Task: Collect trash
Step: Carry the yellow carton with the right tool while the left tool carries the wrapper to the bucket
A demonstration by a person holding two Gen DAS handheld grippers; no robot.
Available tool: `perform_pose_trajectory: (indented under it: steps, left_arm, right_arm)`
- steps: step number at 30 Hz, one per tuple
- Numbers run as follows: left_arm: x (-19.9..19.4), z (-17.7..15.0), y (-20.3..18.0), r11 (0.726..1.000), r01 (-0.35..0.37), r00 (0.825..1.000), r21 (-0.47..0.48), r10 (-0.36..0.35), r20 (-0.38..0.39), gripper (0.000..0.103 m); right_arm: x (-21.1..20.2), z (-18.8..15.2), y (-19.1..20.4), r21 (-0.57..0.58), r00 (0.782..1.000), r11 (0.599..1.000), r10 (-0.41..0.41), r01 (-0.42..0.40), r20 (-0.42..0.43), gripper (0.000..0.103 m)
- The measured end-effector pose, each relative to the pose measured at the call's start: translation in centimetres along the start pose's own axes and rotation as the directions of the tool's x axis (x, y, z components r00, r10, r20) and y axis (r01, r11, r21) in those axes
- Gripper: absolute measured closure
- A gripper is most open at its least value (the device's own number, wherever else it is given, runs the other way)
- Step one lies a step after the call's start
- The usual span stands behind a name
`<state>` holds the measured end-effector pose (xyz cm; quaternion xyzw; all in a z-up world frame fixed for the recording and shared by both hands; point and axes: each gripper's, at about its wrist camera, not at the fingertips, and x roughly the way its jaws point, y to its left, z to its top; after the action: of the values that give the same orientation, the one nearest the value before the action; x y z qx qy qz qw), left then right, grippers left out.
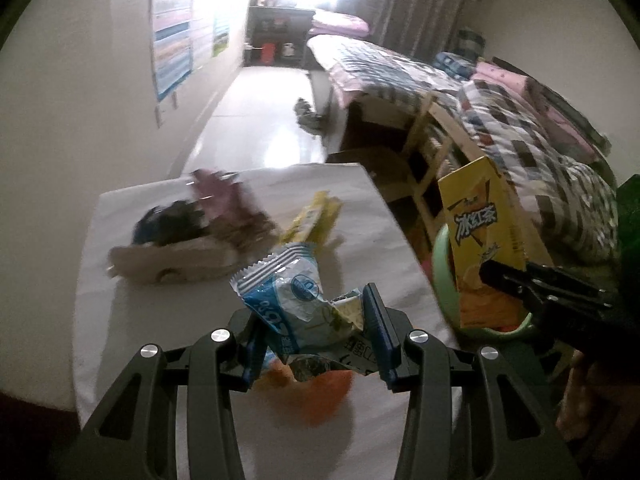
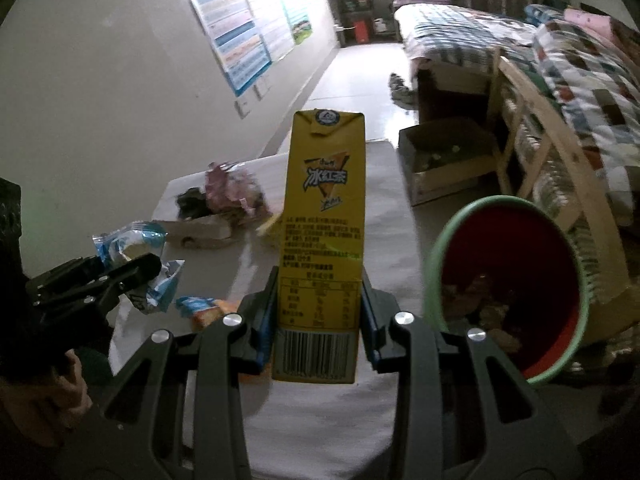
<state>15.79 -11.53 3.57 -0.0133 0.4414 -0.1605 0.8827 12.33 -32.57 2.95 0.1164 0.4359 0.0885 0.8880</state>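
My left gripper (image 1: 316,312) is shut on a crumpled blue and white snack wrapper (image 1: 286,296), held above the white table (image 1: 360,216). It also shows in the right wrist view (image 2: 132,248). My right gripper (image 2: 320,300) is shut on a tall yellow iced tea carton (image 2: 324,216), held upright over the table's right part. The carton also shows in the left wrist view (image 1: 480,220). A green-rimmed bin with a red liner (image 2: 508,276) stands just right of the table with some trash inside.
On the table lie a flattened cardboard piece (image 1: 172,264), a pink and dark wrapper pile (image 1: 224,204), a yellow wrapper (image 1: 316,216) and an orange packet (image 2: 204,312). A cardboard box (image 2: 448,160), a wooden chair (image 2: 520,128) and a bed (image 2: 580,52) stand to the right.
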Motion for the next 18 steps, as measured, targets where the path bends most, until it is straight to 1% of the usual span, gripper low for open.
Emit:
perform_pose_trajectory:
  steps: [8, 12, 18]
  left_arm:
    - [2.7, 1.8, -6.1, 0.994, 0.087, 0.996, 0.068, -0.085, -0.026, 0.062]
    - [4.3, 2.5, -9.6, 0.985, 0.136, 0.990, 0.102, -0.132, -0.050, 0.062]
    - [6.4, 3.1, -13.7, 0.972, 0.186, 0.981, 0.142, -0.176, -0.082, 0.062]
  right_arm:
    - [-1.6, 0.5, -6.6, 0.071, 0.997, 0.995, -0.074, 0.072, 0.014, 0.069]
    - [-2.2, 0.4, -9.8, 0.103, 0.994, 0.989, -0.105, 0.104, 0.011, 0.069]
    - [-2.5, -0.3, -14.3, 0.155, 0.989, 0.977, -0.149, 0.148, -0.004, 0.069]
